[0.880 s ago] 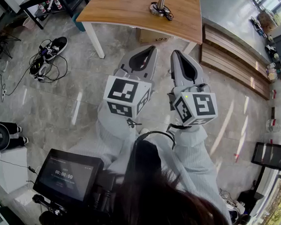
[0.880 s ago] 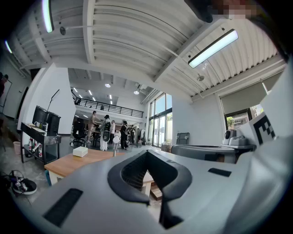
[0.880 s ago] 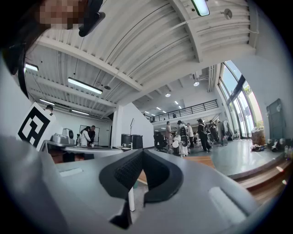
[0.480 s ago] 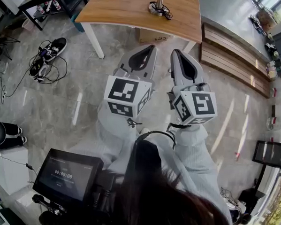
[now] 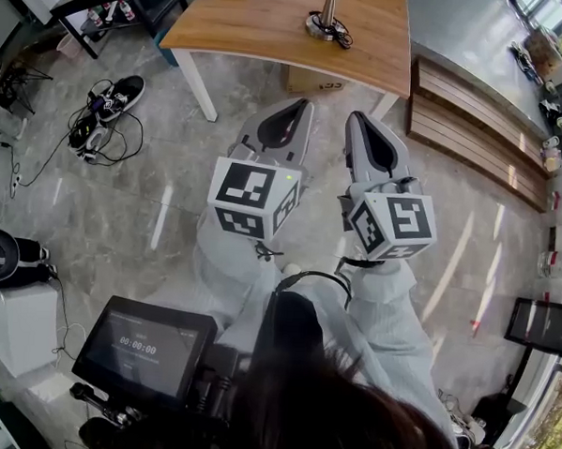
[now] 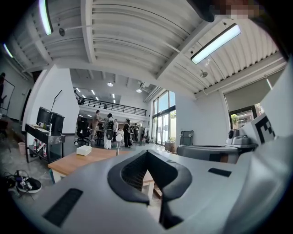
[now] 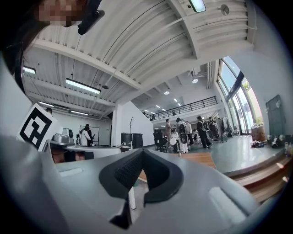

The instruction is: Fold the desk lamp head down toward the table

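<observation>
Head view: table (image 5: 263,28) and desk lamp (image 5: 326,19) are sliding slightly nearer; approach is only beginning.
Left gripper (image 5: 300,103): jaws pressing together, empty.
Right gripper (image 5: 354,116): likewise closed, carrying nothing.

Black shoe (image 5: 120,95) (wooden bench (image 5: 467,118) well apart)

- The left gripper (image 6: 147,151) was seen level, its jaws closed together with their tips touching.
- Beyond it, a wooden table (image 6: 68,163) was shown, bearing a white box (image 6: 84,150) and the desk lamp (image 6: 118,138).
- People (image 6: 109,131) were seen standing far behind.
</observation>
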`<state>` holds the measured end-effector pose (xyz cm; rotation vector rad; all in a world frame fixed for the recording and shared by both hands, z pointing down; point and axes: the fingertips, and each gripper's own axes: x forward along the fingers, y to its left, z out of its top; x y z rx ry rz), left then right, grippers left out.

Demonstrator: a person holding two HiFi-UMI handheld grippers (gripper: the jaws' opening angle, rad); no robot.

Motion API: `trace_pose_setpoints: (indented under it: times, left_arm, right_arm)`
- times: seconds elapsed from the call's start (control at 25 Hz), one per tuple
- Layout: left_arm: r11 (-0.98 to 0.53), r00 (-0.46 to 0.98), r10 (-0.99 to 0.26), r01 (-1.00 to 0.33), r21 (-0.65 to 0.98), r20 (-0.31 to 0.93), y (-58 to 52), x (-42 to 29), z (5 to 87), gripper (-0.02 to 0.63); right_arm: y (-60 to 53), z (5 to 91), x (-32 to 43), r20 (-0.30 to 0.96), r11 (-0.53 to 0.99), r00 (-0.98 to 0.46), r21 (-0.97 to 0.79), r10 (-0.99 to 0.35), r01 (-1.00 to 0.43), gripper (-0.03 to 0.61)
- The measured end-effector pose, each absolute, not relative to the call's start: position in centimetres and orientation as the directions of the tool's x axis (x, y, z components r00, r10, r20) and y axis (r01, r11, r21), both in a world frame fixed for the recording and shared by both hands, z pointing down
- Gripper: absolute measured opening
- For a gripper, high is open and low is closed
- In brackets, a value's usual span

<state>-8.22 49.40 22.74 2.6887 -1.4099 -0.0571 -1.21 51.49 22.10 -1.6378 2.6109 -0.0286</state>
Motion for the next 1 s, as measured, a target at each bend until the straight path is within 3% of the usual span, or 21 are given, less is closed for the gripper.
trace_pose_setpoints:
  times: [0.44, 1.0]
  left_arm:
    - [-0.535, 0.544, -0.838, -0.833, 0.143, 0.038, 40.1, -4.7, 25.1, 0.002]
    - [-0.605, 0.618, -0.785, -0.781, 0.157, 0.05, 11.6, -5.1, 24.7, 0.002]
  right_arm:
    - [42.6, 24.1, 3.6, -0.007, 0.455, -0.455, -0.04, -0.891, -0.89, 0.002]
    - [15.2, 25.4, 5.0, 0.044, 0.337, -0.34, -0.066, -0.939, -0.939, 0.002]
